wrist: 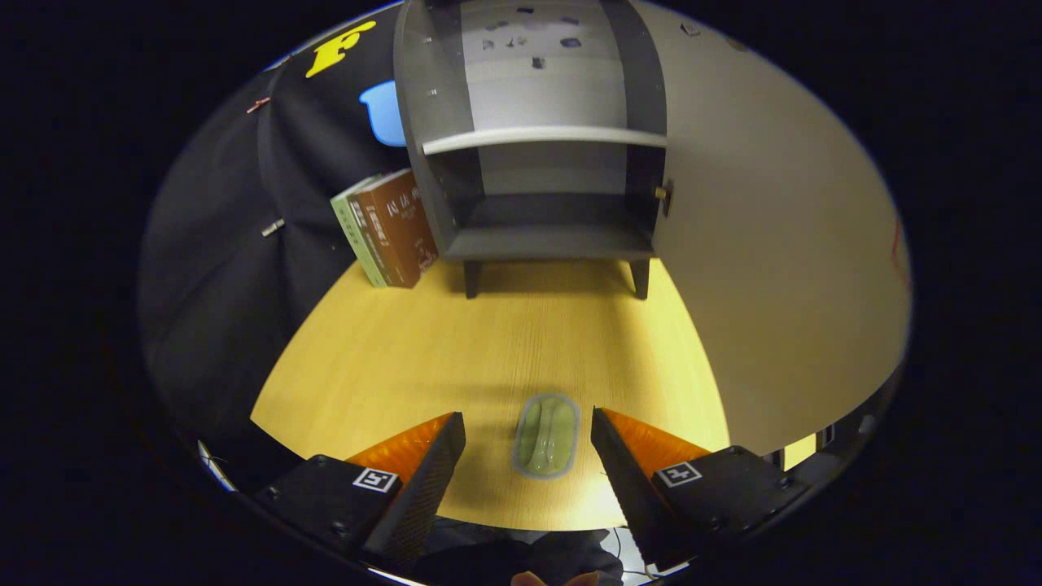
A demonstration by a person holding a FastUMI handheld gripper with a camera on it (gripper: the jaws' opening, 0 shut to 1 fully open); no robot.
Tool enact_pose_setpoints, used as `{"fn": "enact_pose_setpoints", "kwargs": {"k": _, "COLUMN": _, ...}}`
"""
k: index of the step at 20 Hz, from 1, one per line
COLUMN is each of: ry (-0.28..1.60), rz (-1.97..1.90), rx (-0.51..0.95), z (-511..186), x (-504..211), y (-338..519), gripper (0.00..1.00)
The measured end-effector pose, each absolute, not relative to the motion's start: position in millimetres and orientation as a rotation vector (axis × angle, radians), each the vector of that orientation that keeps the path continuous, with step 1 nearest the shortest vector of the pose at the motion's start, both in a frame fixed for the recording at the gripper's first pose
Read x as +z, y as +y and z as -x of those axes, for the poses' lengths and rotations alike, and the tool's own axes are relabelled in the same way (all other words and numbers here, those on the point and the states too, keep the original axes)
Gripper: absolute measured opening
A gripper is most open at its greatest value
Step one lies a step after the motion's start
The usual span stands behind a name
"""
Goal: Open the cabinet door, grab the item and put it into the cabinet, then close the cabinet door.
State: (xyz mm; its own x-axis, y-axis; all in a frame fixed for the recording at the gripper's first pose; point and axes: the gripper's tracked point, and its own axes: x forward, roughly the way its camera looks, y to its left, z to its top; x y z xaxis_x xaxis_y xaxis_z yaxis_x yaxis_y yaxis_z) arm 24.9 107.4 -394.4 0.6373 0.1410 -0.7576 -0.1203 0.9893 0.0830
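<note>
A small grey cabinet (537, 236) stands on short legs at the far side of the wooden table (423, 358). Its door (773, 268) is swung wide open to the right, showing a lower compartment and a shelf (541, 137) above it, both bare. A flat, pale green oval item in a clear wrapper (547, 435) lies on the table between my two fingers, touching neither. My gripper (528, 422) is open, low over the near edge of the table, with the fingertips level with the item's far end.
Two books (389, 229), one green and one brown, lean against the cabinet's left side. The open door takes up the whole right side of the table. Black cloth hangs behind and to the left.
</note>
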Motion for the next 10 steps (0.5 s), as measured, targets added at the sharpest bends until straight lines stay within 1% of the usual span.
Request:
{"fn": "enact_pose_setpoints", "kwargs": {"k": 3, "ry": 0.936, "rz": -0.024, "rx": 0.104, "z": -32, "x": -453, "y": 103, "gripper": 0.98}}
{"fn": "enact_pose_setpoints", "kwargs": {"k": 8, "ry": 0.996, "rz": 0.007, "rx": 0.031, "z": -41, "x": -507, "y": 92, "gripper": 0.97}}
{"fn": "enact_pose_setpoints", "kwargs": {"k": 10, "ry": 1.023, "rz": 0.013, "rx": 0.01, "z": -43, "x": -522, "y": 90, "gripper": 0.84}}
